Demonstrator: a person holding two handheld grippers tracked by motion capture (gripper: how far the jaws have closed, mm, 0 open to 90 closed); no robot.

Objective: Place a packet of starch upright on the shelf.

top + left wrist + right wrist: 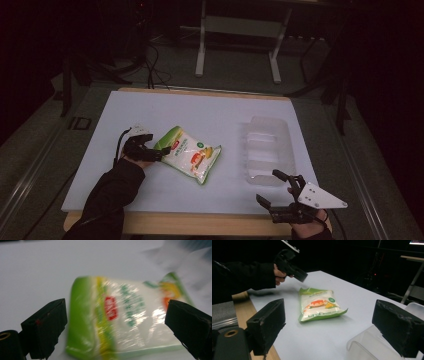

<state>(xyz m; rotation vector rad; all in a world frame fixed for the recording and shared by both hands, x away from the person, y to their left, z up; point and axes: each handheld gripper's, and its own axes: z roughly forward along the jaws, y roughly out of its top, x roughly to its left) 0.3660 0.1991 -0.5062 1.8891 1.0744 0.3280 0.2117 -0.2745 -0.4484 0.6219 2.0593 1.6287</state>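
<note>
The bag [190, 155] is lying on the counter [150, 115], left of the clear tray [268, 150], its long axis pointing toward that tray. The left tool [150, 152] is reaching its near end, released; the right tool [280, 192] is waiting farther off, also released.

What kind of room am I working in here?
Probably a lab or recording studio, not a home: a white table in a dark room, loose cables on the floor, and a bare metal stand behind. On the table lie just a snack bag and a clear tray.
</note>
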